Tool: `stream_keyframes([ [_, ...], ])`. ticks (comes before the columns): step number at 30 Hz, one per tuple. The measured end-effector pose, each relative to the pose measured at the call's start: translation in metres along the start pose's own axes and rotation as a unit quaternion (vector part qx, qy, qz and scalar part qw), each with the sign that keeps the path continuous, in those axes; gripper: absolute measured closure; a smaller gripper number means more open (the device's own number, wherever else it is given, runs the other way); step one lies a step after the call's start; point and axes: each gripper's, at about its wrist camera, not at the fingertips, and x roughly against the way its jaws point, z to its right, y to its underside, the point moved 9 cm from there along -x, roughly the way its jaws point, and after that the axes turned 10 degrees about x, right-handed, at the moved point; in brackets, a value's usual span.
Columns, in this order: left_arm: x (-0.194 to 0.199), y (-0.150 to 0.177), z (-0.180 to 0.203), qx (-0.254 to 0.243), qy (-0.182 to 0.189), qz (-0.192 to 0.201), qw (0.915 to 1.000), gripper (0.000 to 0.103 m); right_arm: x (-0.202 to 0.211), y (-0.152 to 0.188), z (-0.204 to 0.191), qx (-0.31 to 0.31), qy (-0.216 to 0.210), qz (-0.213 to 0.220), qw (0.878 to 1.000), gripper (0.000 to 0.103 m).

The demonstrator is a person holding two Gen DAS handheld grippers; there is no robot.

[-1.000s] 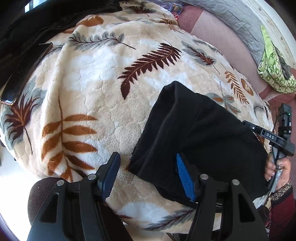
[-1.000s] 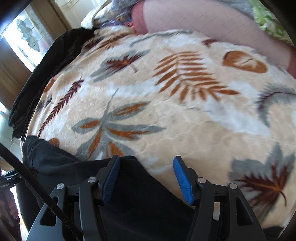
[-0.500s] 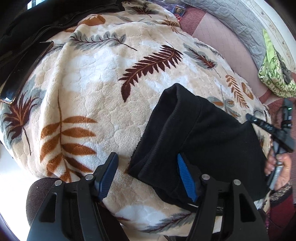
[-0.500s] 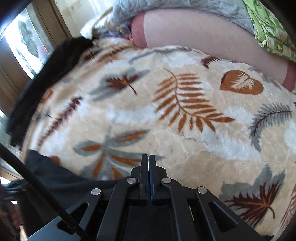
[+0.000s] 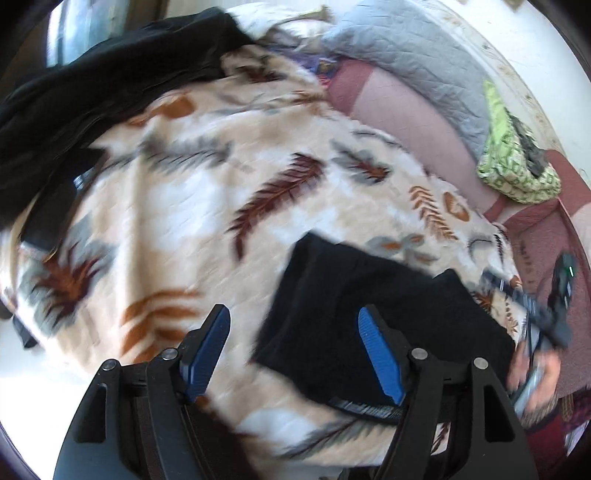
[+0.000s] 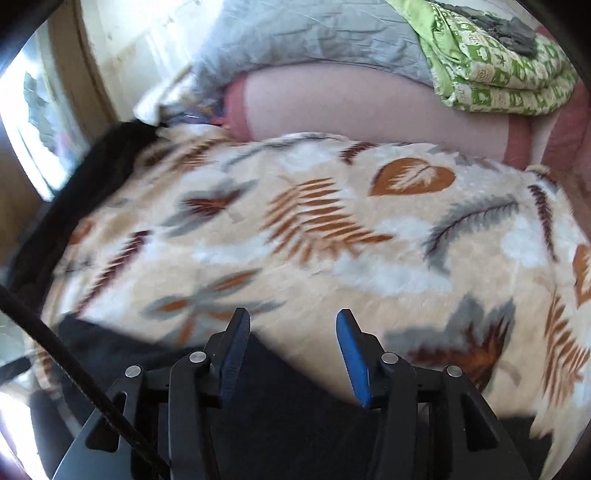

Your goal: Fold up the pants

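Note:
The black pants [image 5: 369, 314] lie folded in a compact rectangle on the leaf-patterned blanket [image 5: 177, 206]. My left gripper [image 5: 293, 323] hovers over their near left corner. Its jaws are opening, and its blue pads [image 5: 380, 362] press on nothing. In the right wrist view the pants [image 6: 280, 413] fill the bottom of the picture, under my right gripper [image 6: 293, 326]. Its jaws are also opening, with only blanket and the cloth's edge showing between them. A hand [image 5: 532, 373] holds the right gripper at the pants' far right end.
A heap of black clothes [image 5: 92, 92] lies at the blanket's far left. A grey quilt [image 6: 314, 33] and a green patterned cloth [image 6: 491, 70] rest on the pink bedding [image 6: 369, 107] behind. A black cable [image 6: 55, 350] crosses the right view's lower left.
Both grippers have lifted away from the pants, so more of the bed shows. The right gripper closed fully half a second ago and now stands apart again. The left jaws have widened slightly.

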Motion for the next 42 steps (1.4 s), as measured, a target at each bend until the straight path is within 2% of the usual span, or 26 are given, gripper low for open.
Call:
stream_keyframes([
  [4,-0.034,-0.004,0.038,-0.027,0.031,-0.006,0.9991,0.032,0.016,0.041,-0.063,0.002,-0.107,-0.019,0.994,0.058],
  [5,-0.047,-0.004,0.040,-0.031,0.023,-0.011,0.9992,0.032,0.015,0.056,-0.079,0.003,-0.131,-0.031,0.991,0.059],
  [7,-0.071,-0.002,0.030,-0.036,-0.027,-0.017,0.9988,0.032,0.010,0.078,-0.099,0.000,-0.157,-0.050,0.986,0.059],
  [8,-0.085,0.002,0.019,-0.030,-0.054,-0.029,0.9977,0.032,0.006,0.092,-0.107,-0.006,-0.166,-0.064,0.984,0.059],
  [9,-0.096,0.006,0.010,-0.018,-0.056,-0.045,0.9973,0.031,0.003,0.104,-0.110,-0.018,-0.173,-0.073,0.982,0.058],
  [11,-0.096,0.004,0.003,0.005,-0.023,-0.039,0.9990,0.029,0.007,0.119,-0.109,-0.055,-0.185,-0.064,0.979,0.058],
  [17,-0.072,0.003,0.002,0.007,-0.022,-0.042,0.9989,0.029,0.036,0.153,-0.091,-0.110,-0.211,-0.069,0.969,0.058],
  [20,-0.047,0.008,0.015,-0.007,-0.008,-0.028,0.9995,0.029,0.051,0.173,-0.076,-0.113,-0.190,-0.082,0.972,0.058],
  [23,-0.028,0.015,0.033,-0.030,0.007,-0.017,0.9994,0.029,0.079,0.172,-0.043,-0.109,-0.131,-0.053,0.984,0.058],
  [24,-0.026,0.019,0.040,-0.039,0.013,-0.018,0.9990,0.028,0.090,0.168,-0.025,-0.113,-0.110,-0.039,0.987,0.054],
  [26,-0.027,0.027,0.056,-0.055,0.018,-0.024,0.9980,0.028,0.100,0.161,0.008,-0.141,-0.085,-0.022,0.986,0.046],
  [29,-0.031,0.042,0.076,-0.069,0.027,-0.037,0.9966,0.028,0.100,0.157,0.057,-0.183,-0.044,-0.017,0.982,0.045],
  [31,-0.030,0.049,0.086,-0.080,0.032,-0.044,0.9953,0.028,0.107,0.161,0.094,-0.199,0.015,-0.021,0.980,0.045],
  [32,-0.030,0.054,0.092,-0.092,0.032,-0.045,0.9942,0.028,0.115,0.161,0.109,-0.208,0.029,-0.011,0.978,0.045],
  [34,-0.031,0.061,0.100,-0.116,0.022,-0.045,0.9920,0.028,0.133,0.157,0.134,-0.227,0.036,0.015,0.973,0.045],
  [36,-0.033,0.066,0.106,-0.127,0.018,-0.048,0.9906,0.028,0.145,0.143,0.157,-0.216,0.060,0.029,0.974,0.045],
  [39,-0.037,0.075,0.114,-0.123,0.020,-0.061,0.9903,0.028,0.139,0.124,0.184,-0.185,0.087,0.020,0.979,0.045],
  [42,-0.036,0.084,0.123,-0.121,0.024,-0.067,0.9901,0.028,0.102,0.110,0.193,-0.176,0.049,-0.008,0.983,0.046],
])
